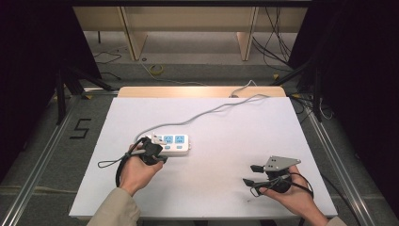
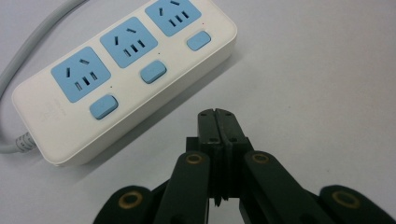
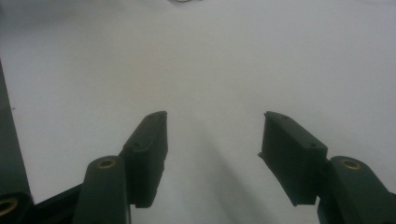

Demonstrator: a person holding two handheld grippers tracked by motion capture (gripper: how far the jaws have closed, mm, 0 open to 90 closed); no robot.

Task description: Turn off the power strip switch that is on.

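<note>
Three blue sockets line the white plastic power strip at upper left; the left gripper, clenched empty, sits just beside it, while the right gripper stands released.

A table with a plain white top carries the things; a strip of light wood shows along its far edge. A white power strip lies flat on the top, left of the middle, its three blue sockets facing up with a blue switch beside each. Its grey cord runs along the surface from the strip's left end, curves toward the far right and drops over the far edge. The near right part of the top is bare white, with a small dark mark close to the near edge.
</note>
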